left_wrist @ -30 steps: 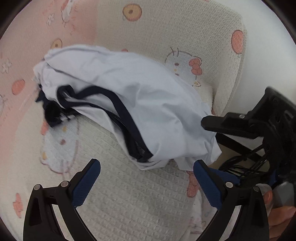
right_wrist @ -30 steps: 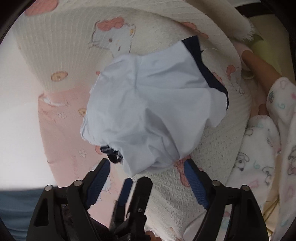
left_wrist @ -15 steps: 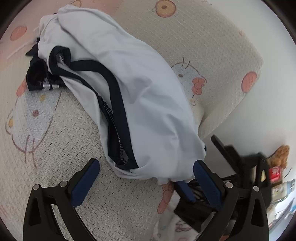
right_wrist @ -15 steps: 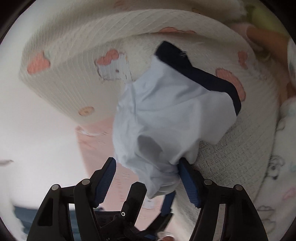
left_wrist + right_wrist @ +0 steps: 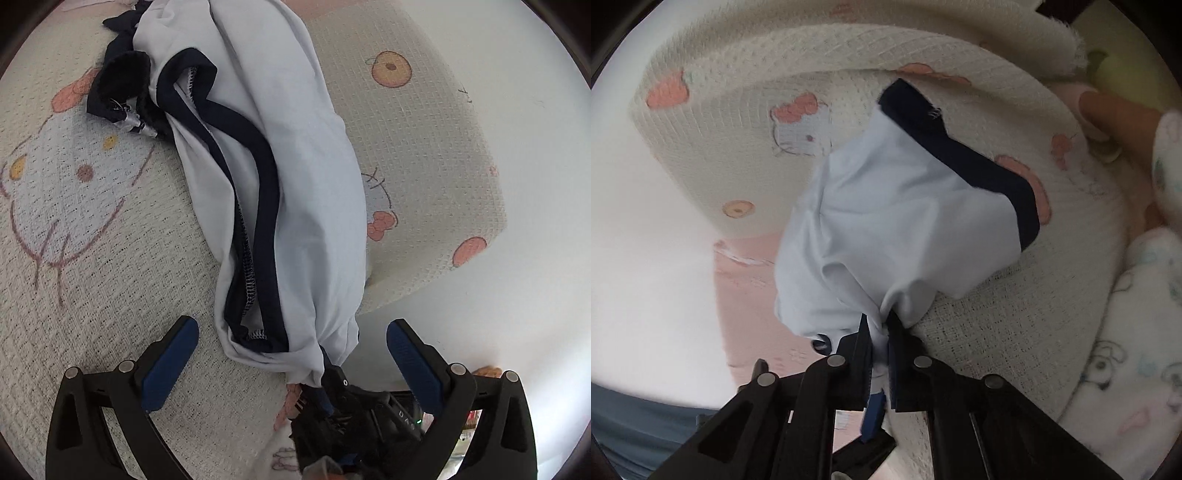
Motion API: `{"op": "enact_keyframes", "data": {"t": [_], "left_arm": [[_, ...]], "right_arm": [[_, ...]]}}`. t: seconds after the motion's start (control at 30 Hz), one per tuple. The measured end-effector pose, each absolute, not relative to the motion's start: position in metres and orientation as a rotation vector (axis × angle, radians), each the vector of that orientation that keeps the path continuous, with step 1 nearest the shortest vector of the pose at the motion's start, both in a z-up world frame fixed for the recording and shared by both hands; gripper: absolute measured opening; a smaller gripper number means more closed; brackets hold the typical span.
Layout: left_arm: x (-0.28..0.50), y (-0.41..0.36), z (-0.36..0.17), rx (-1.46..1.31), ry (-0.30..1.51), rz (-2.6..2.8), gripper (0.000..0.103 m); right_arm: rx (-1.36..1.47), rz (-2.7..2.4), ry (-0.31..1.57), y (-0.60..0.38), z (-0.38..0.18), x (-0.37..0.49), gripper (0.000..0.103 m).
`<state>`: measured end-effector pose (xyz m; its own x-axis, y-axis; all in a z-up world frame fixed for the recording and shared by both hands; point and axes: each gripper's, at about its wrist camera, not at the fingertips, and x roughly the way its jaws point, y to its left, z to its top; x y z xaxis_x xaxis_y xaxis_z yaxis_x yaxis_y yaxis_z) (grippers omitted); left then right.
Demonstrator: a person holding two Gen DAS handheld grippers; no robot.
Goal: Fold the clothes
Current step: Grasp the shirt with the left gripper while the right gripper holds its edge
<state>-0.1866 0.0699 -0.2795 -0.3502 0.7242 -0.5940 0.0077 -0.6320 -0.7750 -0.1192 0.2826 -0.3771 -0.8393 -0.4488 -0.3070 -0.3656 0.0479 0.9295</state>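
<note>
One garment (image 5: 295, 192), pale blue with dark trim, lies bunched on cartoon-print blanket (image 5: 92, 266) near bed edge. Right gripper (image 5: 881, 332) clamped tight on its corner. Left gripper (image 5: 291, 350) wide open, empty. Risk: thin pinch slips when lifted; bunched cloth drags off edge.

Soft, even daylight fills both views, no hard shadows anywhere. Left wrist view is crisp: the knit of the blanket (image 5: 110, 258) reads clearly, though the wall (image 5: 517, 110) on the right washes out to near white. Right wrist view is softer, smeared toward the left edge. Fisheye bending curves everything, with dark vignette corners.
</note>
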Motion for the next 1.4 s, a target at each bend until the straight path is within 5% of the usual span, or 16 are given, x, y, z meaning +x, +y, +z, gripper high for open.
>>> {"op": "enact_keyframes", "data": {"t": [0.2,0.5,0.67,0.8,1.0,1.07,1.13,1.23,1.4], "left_arm": [[-0.192,0.093,-0.288,-1.433,-1.003,1.945,0.100],[-0.190,0.101,-0.309,-1.469,-1.080,1.972,0.026],[-0.190,0.097,-0.324,-1.481,-1.179,1.921,0.015],[-0.193,0.101,-0.316,-1.479,-1.124,1.958,0.014],[-0.197,0.120,-0.307,-1.466,-1.135,1.954,0.015],[-0.197,0.124,-0.308,-1.460,-1.141,1.950,0.015],[-0.197,0.131,-0.313,-1.450,-1.135,1.956,0.015],[-0.187,0.111,-0.307,-1.440,-1.121,1.970,0.015],[-0.192,0.124,-0.301,-1.435,-1.097,1.991,0.015]], "right_arm": [[0.915,-1.910,-2.250,0.288,-0.374,-0.144,0.001],[0.914,-1.815,-2.286,0.304,-0.378,-0.184,0.014],[0.787,-1.758,-2.254,0.317,-0.370,-0.216,0.082],[0.852,-1.861,-2.108,0.327,-0.358,-0.253,0.082],[0.819,-1.885,-2.171,0.313,-0.355,-0.268,0.074],[0.899,-1.975,-2.105,0.313,-0.359,-0.278,0.041],[0.981,-2.042,-2.050,0.303,-0.369,-0.271,0.019],[0.931,-1.979,-2.060,0.326,-0.391,-0.262,0.013],[1.019,-2.034,-1.991,0.328,-0.390,-0.237,0.020]]}}
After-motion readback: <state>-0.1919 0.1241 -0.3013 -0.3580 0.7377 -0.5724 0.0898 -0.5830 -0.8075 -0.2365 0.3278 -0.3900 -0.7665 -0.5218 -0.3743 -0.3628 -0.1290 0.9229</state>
